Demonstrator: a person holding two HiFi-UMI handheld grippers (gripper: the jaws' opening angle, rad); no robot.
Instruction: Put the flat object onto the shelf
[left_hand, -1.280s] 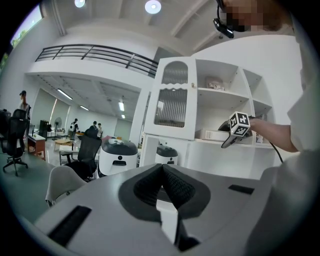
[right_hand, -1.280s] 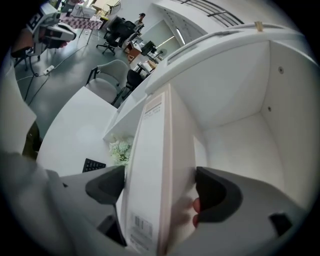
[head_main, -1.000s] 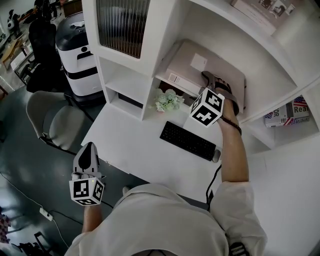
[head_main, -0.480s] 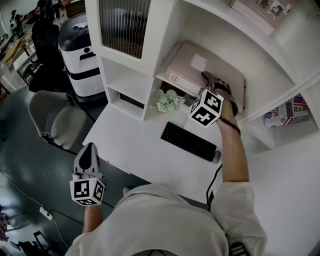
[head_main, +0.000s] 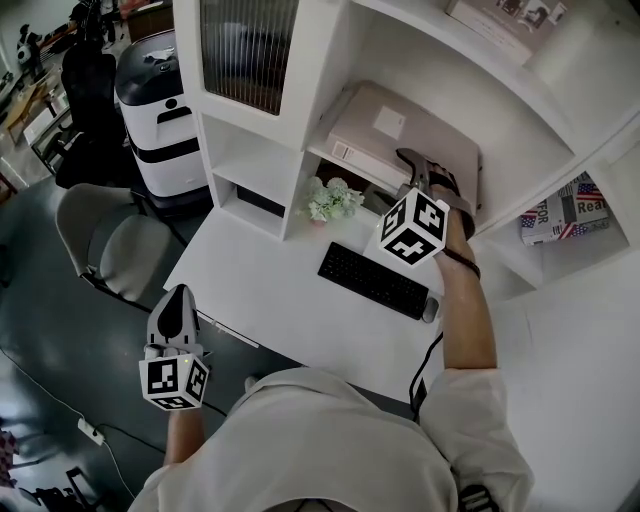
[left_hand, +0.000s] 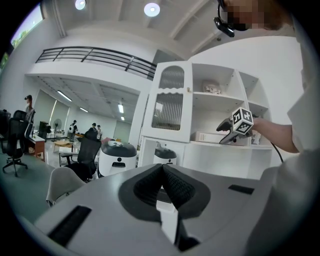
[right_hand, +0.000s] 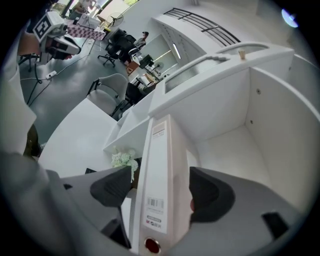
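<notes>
straddles the near end of the ring binder (right_hand: 162, 150) with the right gripper (right_hand: 161, 189), one pad to each side of the labelled spine. has just been drawing those jaws in around it, yet shows no clamp: stands fairly wide, close to both covers, with a sliver of gap at the pad on the view's left. reads, on that showing, as loose about the binder rather than holding it.

finds the binder already lying flat on the floor of the white shelf (right_hand: 227, 145) compartment above the desk (head_main: 270, 290), spine along the front edge. looks like placement all but done, with letting go and pulling back as the step in hand.

turns on one line: the spine edge running straight away from the right gripper, the way the jaws point, along the shelf front. calls, by that, for backing out along the same line, toward the person. risks dragging the binder's corner off the edge if a pad catches a cover.

keeps the left gripper (left_hand: 163, 175) low beside the person, well apart from desk and shelf, jaws together on nothing; leaves the right hand by far the nearer.
</notes>
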